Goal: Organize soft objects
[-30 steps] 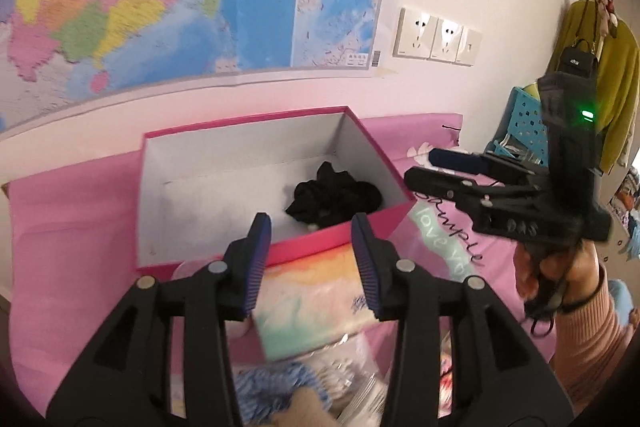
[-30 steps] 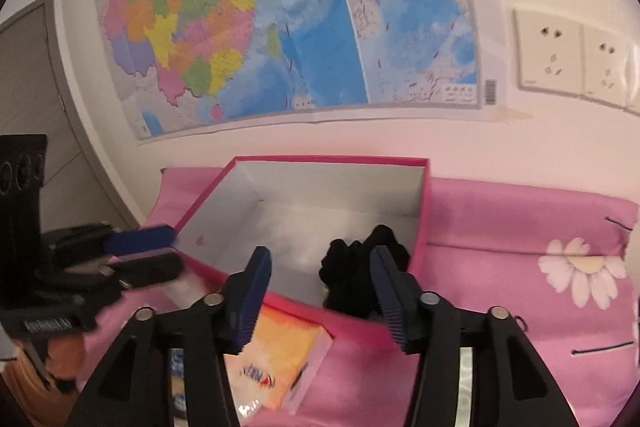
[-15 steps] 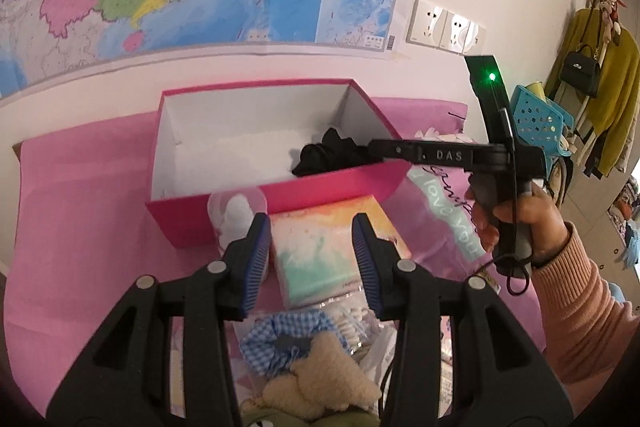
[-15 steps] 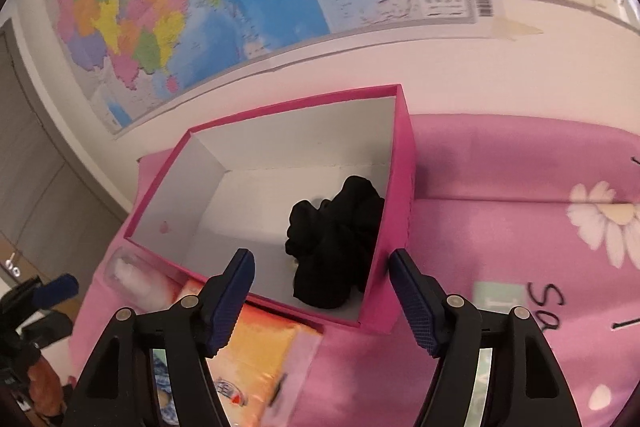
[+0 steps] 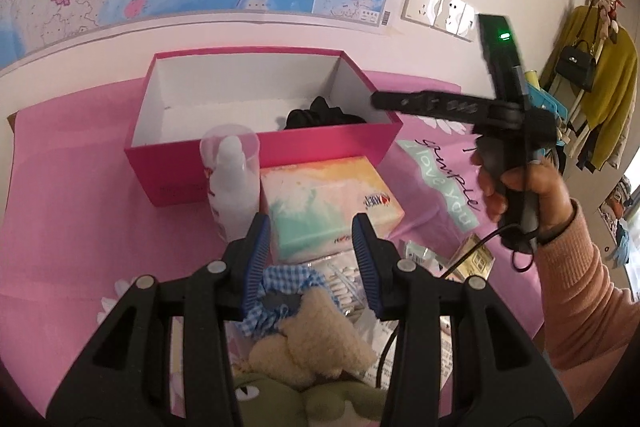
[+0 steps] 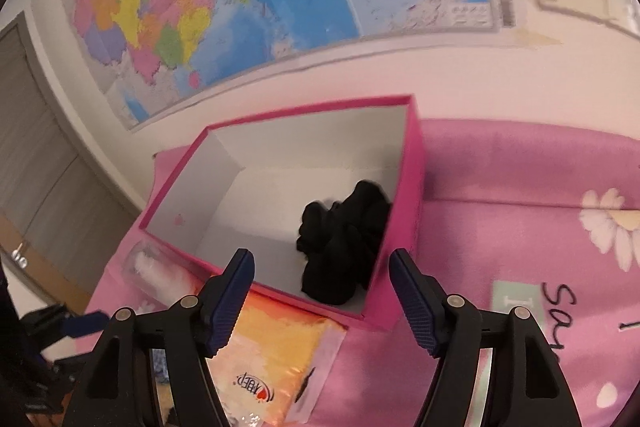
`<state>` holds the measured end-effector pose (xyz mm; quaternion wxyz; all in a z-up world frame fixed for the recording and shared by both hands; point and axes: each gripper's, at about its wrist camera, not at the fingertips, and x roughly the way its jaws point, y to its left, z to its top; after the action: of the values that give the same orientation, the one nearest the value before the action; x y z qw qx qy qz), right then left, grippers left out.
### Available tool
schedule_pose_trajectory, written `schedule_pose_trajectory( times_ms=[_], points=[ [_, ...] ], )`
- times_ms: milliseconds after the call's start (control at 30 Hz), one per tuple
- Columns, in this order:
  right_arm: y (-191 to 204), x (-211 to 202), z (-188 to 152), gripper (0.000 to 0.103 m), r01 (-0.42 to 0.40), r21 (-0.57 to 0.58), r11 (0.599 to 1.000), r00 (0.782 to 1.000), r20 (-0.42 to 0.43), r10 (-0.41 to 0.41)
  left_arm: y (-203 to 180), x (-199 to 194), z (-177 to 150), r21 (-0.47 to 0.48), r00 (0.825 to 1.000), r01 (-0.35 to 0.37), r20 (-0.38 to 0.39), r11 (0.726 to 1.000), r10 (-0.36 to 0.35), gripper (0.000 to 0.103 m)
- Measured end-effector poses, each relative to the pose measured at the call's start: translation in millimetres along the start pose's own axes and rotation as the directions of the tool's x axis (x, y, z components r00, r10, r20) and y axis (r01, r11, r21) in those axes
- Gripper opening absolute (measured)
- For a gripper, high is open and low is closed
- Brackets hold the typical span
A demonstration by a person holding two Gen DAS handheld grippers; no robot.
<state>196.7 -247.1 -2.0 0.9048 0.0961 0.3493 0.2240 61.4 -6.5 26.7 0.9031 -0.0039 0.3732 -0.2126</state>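
A pink box (image 5: 260, 147) with a white inside stands on the pink cloth, and a crumpled black cloth (image 5: 320, 115) lies in its right end. My left gripper (image 5: 311, 247) hangs open above a blue checked scrunchie (image 5: 288, 279) and a beige plush toy (image 5: 316, 331), holding nothing. A green plush toy (image 5: 288, 399) lies just below them. My right gripper (image 6: 320, 267) is open and empty, hovering over the near rim of the box (image 6: 408, 187), in line with the black cloth (image 6: 344, 239). From the left wrist, the right gripper (image 5: 380, 101) reaches over the box's right end.
A pastel tissue pack (image 5: 328, 203) and a clear tube with white filling (image 5: 232, 179) lie against the box's front wall. A pack of cotton swabs (image 5: 344, 275) and small sachets (image 5: 472, 259) lie to the right. A map and wall sockets (image 5: 436, 7) are behind; clothes hang at far right.
The left gripper has drawn back and sunk, bringing the scrunchie and plush toys into view. The right gripper's jaws have widened, and it has moved down toward the box's right end.
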Motion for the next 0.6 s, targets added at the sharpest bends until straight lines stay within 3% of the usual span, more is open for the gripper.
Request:
schedule_pose_trajectory(
  times_ms=[133,300,600],
  points=[
    [3,-30,-13,0.072,-0.073,-0.003,0.997,0.997,0.028,0.073,-2,-2,-9,0.014,1.000,0.023,-0.021,1.000,-0.022,0.045],
    [33,-67,-50,0.072,-0.187,-0.117,0.975,0.982,-0.033,0.184,-8,-5,-26,0.048,0.998,0.042,-0.046,0.998,-0.040,0.045],
    [98,-69,-119,0.072,-0.355,-0.199,0.913,0.931,-0.167,0.326,21,-31,-54,-0.011,0.998,-0.042,-0.052,0.999,0.042,0.045]
  ],
)
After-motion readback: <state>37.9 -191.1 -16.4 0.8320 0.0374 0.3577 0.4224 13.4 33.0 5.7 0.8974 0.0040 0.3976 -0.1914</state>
